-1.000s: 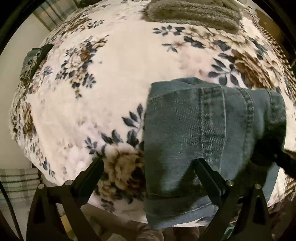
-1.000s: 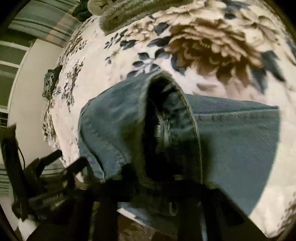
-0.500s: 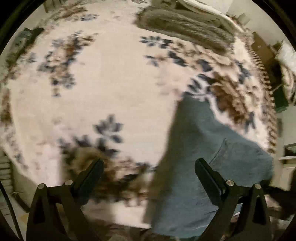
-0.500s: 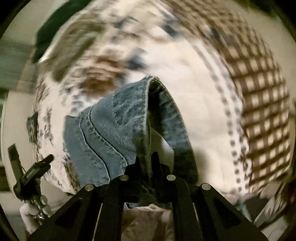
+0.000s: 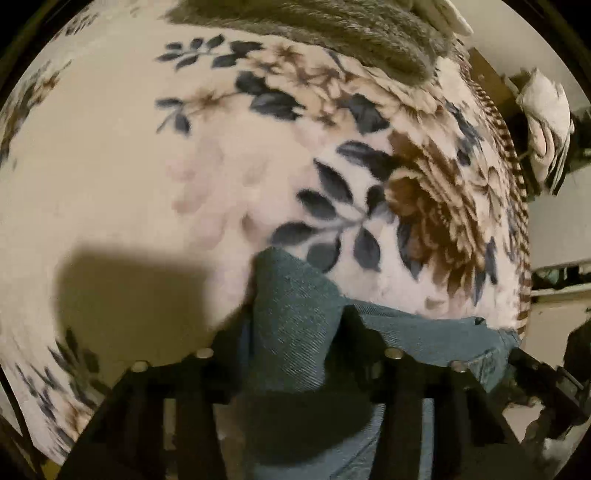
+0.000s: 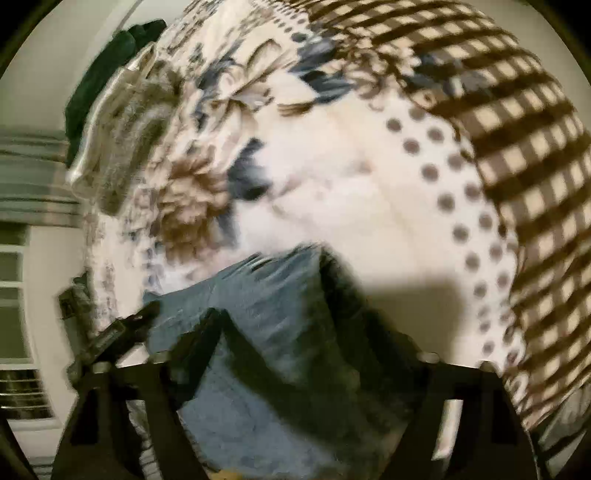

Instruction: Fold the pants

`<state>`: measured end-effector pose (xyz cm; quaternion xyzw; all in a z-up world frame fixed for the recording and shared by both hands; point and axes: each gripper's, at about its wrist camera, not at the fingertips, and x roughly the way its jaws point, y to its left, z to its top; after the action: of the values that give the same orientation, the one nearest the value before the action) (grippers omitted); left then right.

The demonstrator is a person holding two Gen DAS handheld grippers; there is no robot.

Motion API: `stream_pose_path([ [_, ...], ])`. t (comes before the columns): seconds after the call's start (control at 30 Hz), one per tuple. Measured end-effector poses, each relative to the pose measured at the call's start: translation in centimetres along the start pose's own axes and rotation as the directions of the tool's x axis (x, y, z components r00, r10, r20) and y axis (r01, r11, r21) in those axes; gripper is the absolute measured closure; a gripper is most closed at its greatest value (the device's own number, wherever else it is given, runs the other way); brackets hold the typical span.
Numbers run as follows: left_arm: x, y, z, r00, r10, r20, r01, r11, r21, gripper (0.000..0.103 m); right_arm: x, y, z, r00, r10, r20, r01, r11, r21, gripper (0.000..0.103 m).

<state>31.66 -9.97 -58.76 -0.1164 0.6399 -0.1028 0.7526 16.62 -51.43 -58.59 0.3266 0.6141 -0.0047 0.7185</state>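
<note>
The blue denim pants (image 5: 295, 332) bunch up between the fingers of my left gripper (image 5: 291, 332), which is shut on a fold of them just above the floral blanket (image 5: 147, 166). The denim trails off to the right toward the other gripper's black frame (image 5: 535, 373). In the blurred right wrist view the pants (image 6: 258, 306) lie across and between the spread fingers of my right gripper (image 6: 314, 332), which stands open. The left gripper (image 6: 122, 332) shows at the left there, holding the denim's far edge.
A grey knitted garment (image 5: 332, 29) lies at the blanket's far edge. A checked brown border (image 6: 517, 147) runs along the blanket's right side. A dark green cloth (image 6: 107, 74) and a window (image 6: 18, 295) are at the left.
My left gripper has closed on the denim, having been open. My right gripper, shut on the pants half a second ago, has opened. Both views swung over the blanket.
</note>
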Motion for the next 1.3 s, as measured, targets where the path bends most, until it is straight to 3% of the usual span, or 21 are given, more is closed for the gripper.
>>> stream_pose_path([
  [0.07,0.6,1.0,0.4,1.0,-0.011,-0.013,0.011,1.0,-0.027,0.057,1.7,1.3,0.5,0.992,-0.127,0.005,0.127,0.99,-0.053,0.06],
  [0.1,0.9,1.6,0.7,0.999,-0.031,-0.022,0.03,0.998,-0.054,0.057,2.3,1.0,0.6,0.989,-0.144,-0.013,0.143,0.988,-0.061,0.06],
  [0.2,0.3,2.8,1.0,0.995,-0.101,-0.027,0.096,0.985,-0.146,0.055,2.4,0.4,1.1,0.995,-0.083,-0.05,0.083,0.996,-0.012,0.06],
  [0.23,-0.2,2.5,0.8,0.995,-0.097,-0.025,0.093,0.986,-0.139,0.052,1.9,0.2,1.2,0.997,-0.042,-0.059,0.043,0.999,0.012,0.055],
  [0.3,-1.7,1.7,0.0,0.995,-0.101,-0.015,0.099,0.989,-0.108,0.038,0.5,-0.5,0.6,0.997,-0.003,-0.075,0.008,0.998,0.057,0.037],
  [0.33,-2.5,1.2,-0.8,0.995,-0.094,-0.018,0.092,0.991,-0.093,0.019,-0.6,-1.0,-0.1,0.997,0.003,-0.073,0.002,0.997,0.071,0.024],
  [0.37,-3.2,0.8,-1.7,0.996,-0.09,-0.02,0.088,0.993,-0.075,0.007,-2.0,-1.5,-1.2,0.998,0.029,-0.055,-0.024,0.996,0.087,0.023],
  [0.5,-4.4,0.0,-5.5,0.995,-0.091,-0.031,0.09,0.994,-0.055,0.0,-4.6,-3.2,-6.2,0.996,0.086,-0.033,-0.079,0.982,0.17,0.023],
  [0.6,-3.5,0.4,-8.5,0.995,-0.087,-0.045,0.084,0.995,-0.06,0.0,-4.4,-5.4,-10.3,0.974,0.226,-0.027,-0.209,0.933,0.293,0.018],
  [0.73,-0.8,2.3,-10.6,0.982,-0.151,-0.111,0.133,0.979,-0.156,0.0,0.3,-6.3,-12.8,0.961,0.268,-0.07,-0.229,0.91,0.346,0.018],
  [0.87,1.0,3.0,-10.9,0.964,-0.237,-0.121,0.21,0.958,-0.196,0.0,5.8,-6.4,-12.9,0.938,0.333,-0.096,-0.283,0.896,0.342,0.017],
  [0.9,1.1,3.1,-10.9,0.962,-0.245,-0.124,0.218,0.956,-0.196,0.0,6.8,-6.2,-12.6,0.929,0.359,-0.096,-0.311,0.893,0.325,0.011],
  [0.97,1.3,2.8,-10.6,0.961,-0.248,-0.122,0.227,0.959,-0.169,0.0,7.5,-5.4,-12.0,0.9,0.429,-0.075,-0.39,0.871,0.299,0.004],
  [1.07,1.6,2.6,-10.3,0.958,-0.261,-0.121,0.242,0.959,-0.148,0.0,8.2,-4.3,-11.2,0.87,0.487,-0.076,-0.453,0.851,0.266,0.004],
  [1.13,1.8,2.3,-10.0,0.957,-0.265,-0.113,0.249,0.958,-0.141,0.001,8.6,-4.1,-11.2,0.867,0.491,-0.086,-0.46,0.855,0.24,0.004],
  [1.17,1.7,2.3,-10.1,0.957,-0.271,-0.103,0.257,0.957,-0.136,0.006,8.7,-4.0,-11.4,0.871,0.482,-0.096,-0.454,0.864,0.219,0.009],
  [1.2,1.4,1.9,-10.1,0.952,-0.293,-0.088,0.282,0.952,-0.116,0.019,8.6,-3.8,-11.6,0.893,0.44,-0.098,-0.415,0.887,0.202,0.016],
  [1.23,1.0,1.2,-10.1,0.953,-0.289,-0.09,0.281,0.956,-0.087,0.038,8.5,-3.7,-11.9,0.923,0.37,-0.106,-0.346,0.918,0.193,0.039],
  [1.3,-0.3,0.1,-10.4,0.959,-0.276,-0.07,0.273,0.961,-0.039,0.054,7.6,-3.5,-12.5,0.936,0.342,-0.088,-0.321,0.927,0.193,0.051],
])
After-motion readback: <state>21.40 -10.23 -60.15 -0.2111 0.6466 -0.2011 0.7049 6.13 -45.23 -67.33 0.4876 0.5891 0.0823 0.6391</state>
